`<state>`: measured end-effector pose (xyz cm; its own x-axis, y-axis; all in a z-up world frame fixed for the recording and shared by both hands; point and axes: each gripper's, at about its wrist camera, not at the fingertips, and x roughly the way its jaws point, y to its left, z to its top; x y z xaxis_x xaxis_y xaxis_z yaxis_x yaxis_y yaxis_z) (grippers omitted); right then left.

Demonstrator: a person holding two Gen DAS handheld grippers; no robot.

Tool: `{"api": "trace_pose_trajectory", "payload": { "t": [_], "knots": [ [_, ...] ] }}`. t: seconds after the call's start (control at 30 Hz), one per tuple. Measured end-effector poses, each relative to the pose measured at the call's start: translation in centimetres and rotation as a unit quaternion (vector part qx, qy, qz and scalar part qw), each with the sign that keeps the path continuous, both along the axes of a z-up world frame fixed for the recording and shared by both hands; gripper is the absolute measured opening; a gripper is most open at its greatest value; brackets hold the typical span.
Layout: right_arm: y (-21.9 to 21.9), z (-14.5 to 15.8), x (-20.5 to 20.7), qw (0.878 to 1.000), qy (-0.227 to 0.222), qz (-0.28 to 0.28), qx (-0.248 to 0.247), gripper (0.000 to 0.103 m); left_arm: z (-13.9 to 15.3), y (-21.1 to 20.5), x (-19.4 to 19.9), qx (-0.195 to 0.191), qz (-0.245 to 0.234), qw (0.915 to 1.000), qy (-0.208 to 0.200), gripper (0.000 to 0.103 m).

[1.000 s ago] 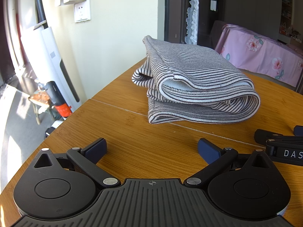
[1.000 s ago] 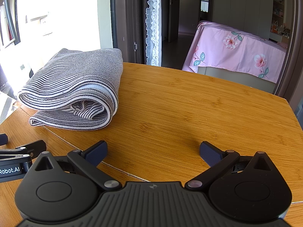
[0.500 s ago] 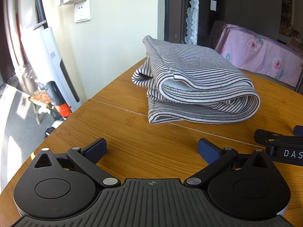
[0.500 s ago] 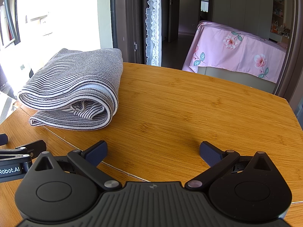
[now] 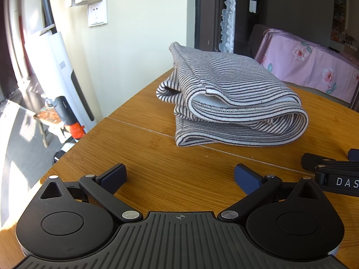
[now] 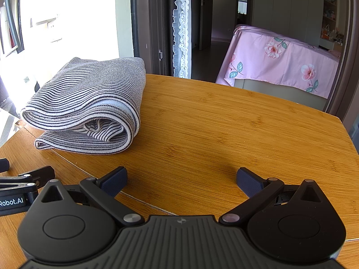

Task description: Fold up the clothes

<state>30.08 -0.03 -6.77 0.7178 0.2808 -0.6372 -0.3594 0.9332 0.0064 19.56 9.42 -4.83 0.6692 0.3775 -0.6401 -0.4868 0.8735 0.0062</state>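
Striped garment (image 5: 233,103) lies folded in thick bundle on wooden worktop (image 5: 170,174), toward far left edge, near wall socket (image 5: 97,13). Left hand-held gripper (image 5: 179,176) low over worktop, jaws spread wide, empty, well short of garment. Right hand-held gripper (image 6: 181,178) alongside, also wide apart, empty, over bare wood to right of garment (image 6: 89,105). Pink floral cloth (image 6: 282,60) beyond worktop.
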Motion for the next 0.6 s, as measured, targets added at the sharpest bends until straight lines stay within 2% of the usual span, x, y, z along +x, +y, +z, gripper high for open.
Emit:
{"api": "trace_pose_trajectory", "payload": {
  "t": [0.6],
  "knots": [
    [0.11, -0.02, -0.01, 1.0, 0.0, -0.001, 0.0, 0.103, -0.03, 0.12, 0.46, 0.0, 0.0, 1.0, 0.0, 0.103]
  ]
}}
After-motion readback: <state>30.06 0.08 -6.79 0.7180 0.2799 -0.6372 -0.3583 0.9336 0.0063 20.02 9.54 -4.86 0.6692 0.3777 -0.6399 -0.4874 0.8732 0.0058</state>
